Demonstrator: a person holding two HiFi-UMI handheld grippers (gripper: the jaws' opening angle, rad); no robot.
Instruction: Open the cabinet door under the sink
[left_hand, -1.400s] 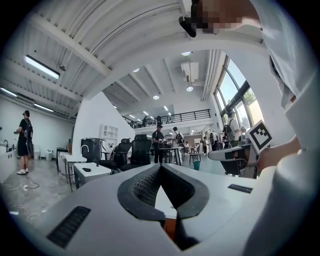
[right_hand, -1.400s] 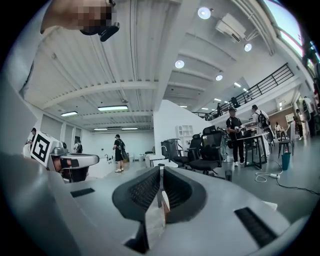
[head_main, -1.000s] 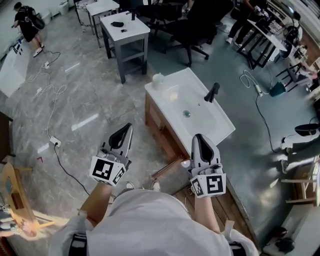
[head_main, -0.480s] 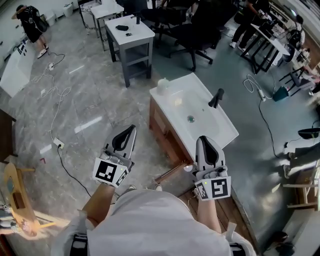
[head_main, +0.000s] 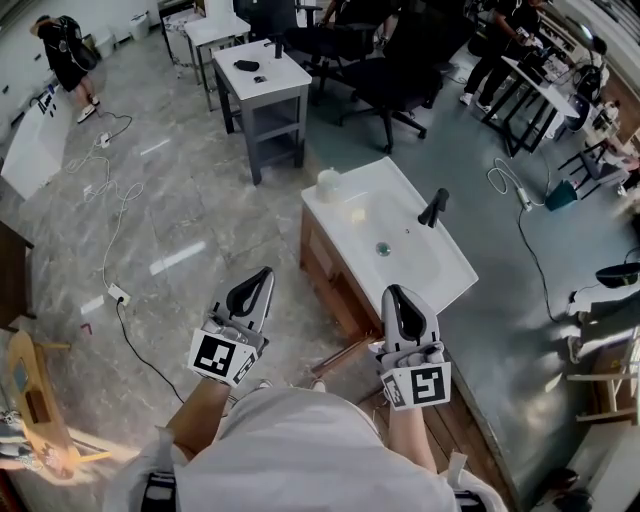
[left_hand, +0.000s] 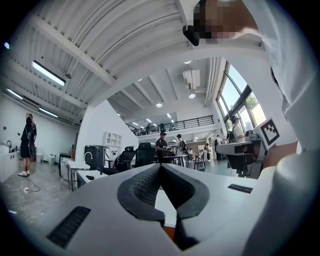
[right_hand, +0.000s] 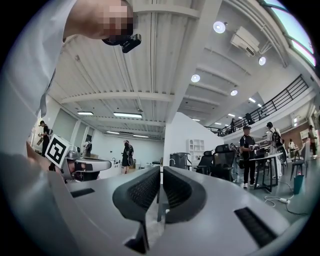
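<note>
Though its door cannot be made out from above, the cabinet is brown wood under a white sink with a black tap, standing on the floor just ahead of the person. Its long axis runs upper left to lower right, and the wooden front faces lower left. Both forearms reach forward. The left gripper and right gripper point away, and each has its 2 jaws closed together on nothing.
</note>
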